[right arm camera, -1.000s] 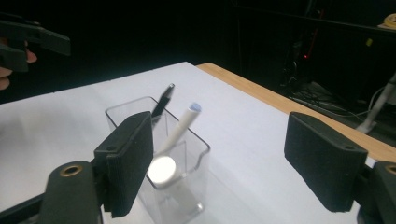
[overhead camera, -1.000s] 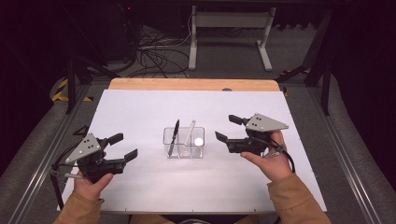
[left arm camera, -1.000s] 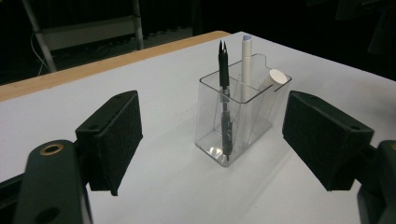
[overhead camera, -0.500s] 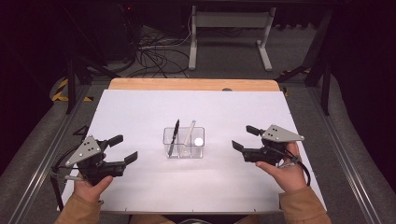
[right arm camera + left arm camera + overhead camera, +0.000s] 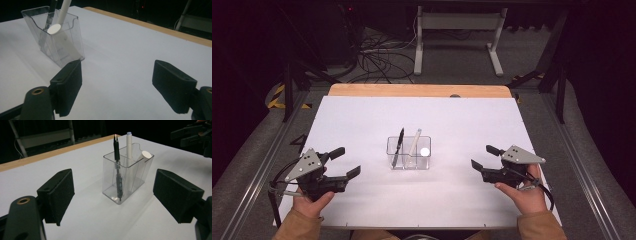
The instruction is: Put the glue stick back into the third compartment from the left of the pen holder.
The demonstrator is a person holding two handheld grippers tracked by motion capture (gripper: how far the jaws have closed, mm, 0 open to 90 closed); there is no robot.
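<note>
White matte table, clear rectangular holder

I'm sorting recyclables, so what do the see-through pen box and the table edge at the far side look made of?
The see-through rectangular pen box looks like clear, glossy hard plastic: the pens show through its walls. The pale brown far table edge looks like wood or wood-look laminate, matte; which one is hard to tell.

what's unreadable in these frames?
- Black pen print: too small, warped by the clear holder wall, left gripper view.
- White pen top: cut off by the upper edge, right gripper view.
- White round piece: too small to identify, high view.
- Holder dividers: glare, undecidable.
</note>
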